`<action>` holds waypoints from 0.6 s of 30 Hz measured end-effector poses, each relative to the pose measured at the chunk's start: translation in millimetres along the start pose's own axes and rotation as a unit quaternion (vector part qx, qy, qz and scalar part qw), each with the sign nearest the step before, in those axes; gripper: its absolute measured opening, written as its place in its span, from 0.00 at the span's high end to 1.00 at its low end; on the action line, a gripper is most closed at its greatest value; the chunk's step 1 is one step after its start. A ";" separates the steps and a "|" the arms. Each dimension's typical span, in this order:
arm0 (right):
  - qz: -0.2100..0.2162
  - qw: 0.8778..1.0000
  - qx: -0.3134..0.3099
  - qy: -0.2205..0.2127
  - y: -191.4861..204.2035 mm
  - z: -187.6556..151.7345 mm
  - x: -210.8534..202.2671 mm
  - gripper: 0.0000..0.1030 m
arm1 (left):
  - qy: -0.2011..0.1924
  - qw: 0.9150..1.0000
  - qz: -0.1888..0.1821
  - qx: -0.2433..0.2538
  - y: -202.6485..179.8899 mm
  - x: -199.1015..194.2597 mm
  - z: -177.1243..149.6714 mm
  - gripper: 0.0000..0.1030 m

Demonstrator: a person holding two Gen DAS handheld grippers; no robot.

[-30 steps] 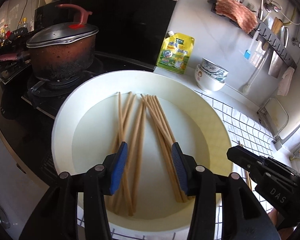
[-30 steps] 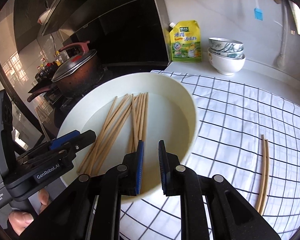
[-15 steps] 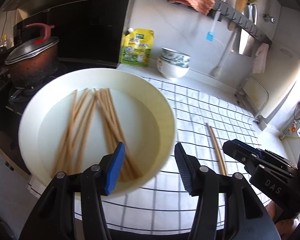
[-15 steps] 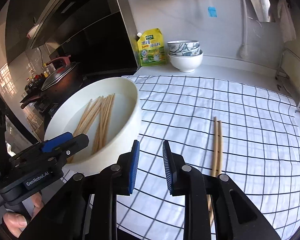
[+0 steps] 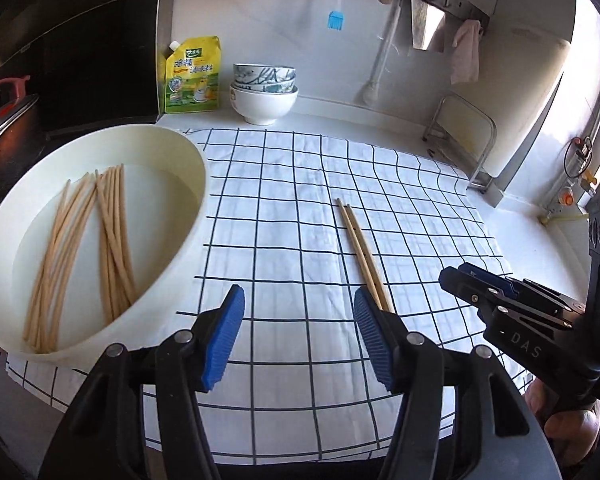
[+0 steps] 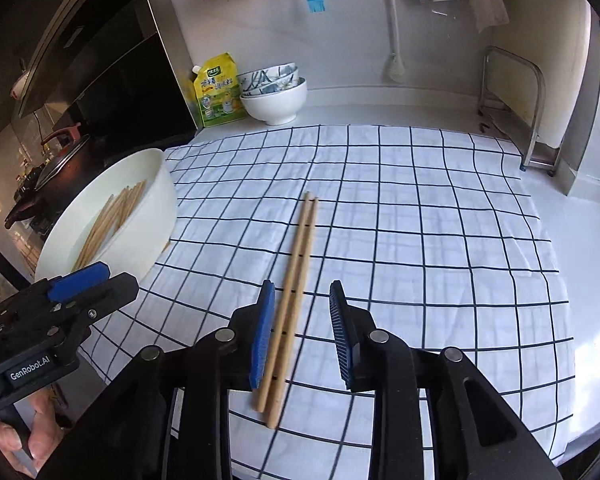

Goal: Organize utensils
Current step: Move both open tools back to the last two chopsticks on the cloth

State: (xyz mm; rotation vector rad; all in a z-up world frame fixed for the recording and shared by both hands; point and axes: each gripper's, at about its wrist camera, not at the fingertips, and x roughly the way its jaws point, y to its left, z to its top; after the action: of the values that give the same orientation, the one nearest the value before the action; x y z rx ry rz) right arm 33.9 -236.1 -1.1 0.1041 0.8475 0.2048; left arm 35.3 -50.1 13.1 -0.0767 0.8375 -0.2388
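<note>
A pair of wooden chopsticks (image 6: 300,256) lies side by side on the checked cloth (image 6: 420,220). My right gripper (image 6: 302,320) hovers over the near end of the pair. Its jaws are opening, and the sticks show between the blue pads, near the left one, with no pad pressing on them. My left gripper (image 5: 298,332) hangs over bare cloth just left of the chopstick pair (image 5: 360,252). Its jaws are also opening, with nothing between them. Several more chopsticks (image 5: 100,240) lie in the white bowl (image 5: 188,216) at the left.
Stacked bowls (image 5: 264,96) and a yellow pouch (image 5: 194,76) stand at the back wall. A metal rack (image 5: 464,136) is at the back right. A lidded pot (image 6: 60,156) sits on the stove left of the bowl. Utensils hang on a wall rail.
Both grippers have swung right, from over the white bowl to over the checked cloth. Both jaws have widened. The chopstick pair on the cloth now lies under the right gripper.
</note>
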 end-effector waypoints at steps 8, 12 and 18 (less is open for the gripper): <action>0.002 0.999 0.001 0.032 -13.6 -12.0 28.9 0.63 | 0.028 1.000 0.011 -0.005 -6.5 25.0 -7.0 0.37; 0.009 0.999 -0.007 0.047 -8.1 -12.6 45.8 0.63 | 0.025 0.999 0.021 -0.014 -0.9 29.0 -7.9 0.34; -0.001 0.998 -0.027 0.060 0.8 -15.3 61.5 0.63 | 0.028 0.999 0.030 -0.017 3.1 36.5 -9.3 0.34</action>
State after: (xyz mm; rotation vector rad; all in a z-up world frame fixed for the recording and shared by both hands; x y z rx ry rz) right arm 61.8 -221.5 -56.1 0.0400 0.9598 0.2341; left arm 52.5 -55.6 -20.2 -0.0777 0.8988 -0.1710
